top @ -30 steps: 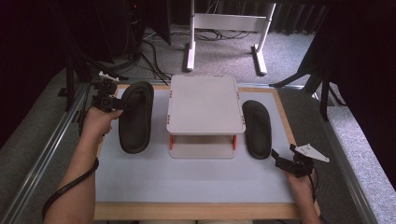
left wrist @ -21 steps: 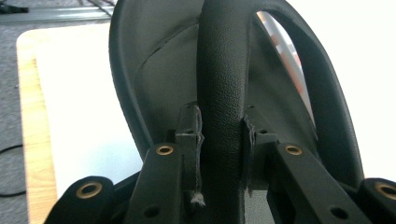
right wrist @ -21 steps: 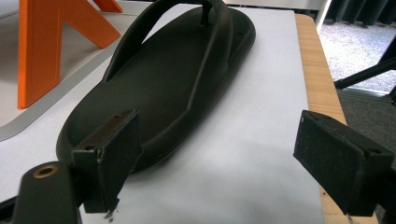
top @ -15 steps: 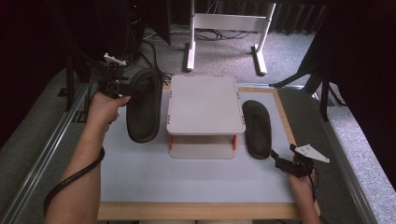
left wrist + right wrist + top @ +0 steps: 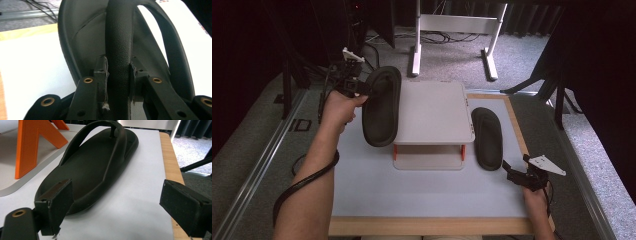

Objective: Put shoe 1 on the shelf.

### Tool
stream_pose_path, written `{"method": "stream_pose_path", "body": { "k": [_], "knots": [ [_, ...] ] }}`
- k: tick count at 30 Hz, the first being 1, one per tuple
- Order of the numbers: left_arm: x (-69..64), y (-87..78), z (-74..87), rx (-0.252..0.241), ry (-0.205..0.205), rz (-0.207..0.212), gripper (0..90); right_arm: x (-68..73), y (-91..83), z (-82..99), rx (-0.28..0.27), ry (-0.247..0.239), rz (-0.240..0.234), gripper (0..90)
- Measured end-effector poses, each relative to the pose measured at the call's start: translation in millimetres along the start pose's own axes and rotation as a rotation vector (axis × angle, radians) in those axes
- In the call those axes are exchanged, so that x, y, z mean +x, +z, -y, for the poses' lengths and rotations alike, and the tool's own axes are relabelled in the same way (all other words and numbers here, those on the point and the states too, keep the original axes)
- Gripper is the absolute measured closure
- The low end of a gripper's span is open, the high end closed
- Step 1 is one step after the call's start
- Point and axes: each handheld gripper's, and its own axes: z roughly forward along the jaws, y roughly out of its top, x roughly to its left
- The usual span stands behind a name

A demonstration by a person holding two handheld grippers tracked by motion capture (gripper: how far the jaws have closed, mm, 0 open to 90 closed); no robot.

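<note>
Black rubber, that's what we're looking at: a flip-flop (image 5: 381,106) held up off the bench (image 5: 422,195), its strap (image 5: 119,45) pinched between the pads of our left tongs (image 5: 357,89). Those tongs are squeezed down tight on the strap, and the sandal hangs tilted, sole facing us in the high view, its long axis running from the far edge back toward us, just beside and partly over the left edge of the white stand (image 5: 432,112).

Out to the other side, its partner (image 5: 487,137) lies flat on the bench right of the stand, strap up, long axis again running near to far. Our right tongs (image 5: 518,176) sit low, near its heel, spread wide with nothing between them; in the right gripper view the second flip-flop (image 5: 92,162) stretches straight away ahead, heel closest, slightly left of centre between the pads.

So we judge the right hand to be the nearer one for that sandal, needing only a short push forward and a little leftward. The stand's orange legs (image 5: 35,145) stand close on that side.
</note>
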Motion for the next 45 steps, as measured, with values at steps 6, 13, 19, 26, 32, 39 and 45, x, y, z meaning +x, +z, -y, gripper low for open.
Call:
{"method": "stream_pose_path", "body": {
  "k": [6, 13, 19, 26, 32, 39, 45],
  "knots": [
    [-16.1, 10.7, -9.3, 0.004, 0.006, 0.005, 72.3, 0.0, -0.3, 0.0, -0.001, 0.002, 0.004, 11.1],
    [-32.1, 27.7, -16.5, 0.011, -0.006, 0.035, 72.2, -0.4, -0.4, 0.1, -0.005, 0.004, 0.007, 11.2],
    [-42.7, 41.4, -18.5, 0.023, -0.015, 0.02, 72.1, -0.3, -0.2, 0.1, -0.003, 0.003, 0.006, 11.1],
    [-50.6, 61.8, -17.2, 0.026, -0.045, 0.033, 72.0, -0.6, 0.0, 0.1, -0.002, 0.008, 0.0, 11.1],
    [-54.8, 69.5, -17.8, 0.034, -0.044, 0.029, 71.8, -0.9, 0.3, 0.1, 0.0, 0.005, -0.003, 11.2],
    [-61.9, 75.4, -19.3, 0.051, -0.024, 0.023, 70.7, -1.2, 0.2, 0.1, 0.002, 0.01, -0.002, 11.1],
    [-59.0, 69.6, -17.1, 0.032, 0.007, 0.097, 53.7, -1.3, 0.4, 0.1, 0.003, 0.007, -0.004, 11.2]
  ]
}}
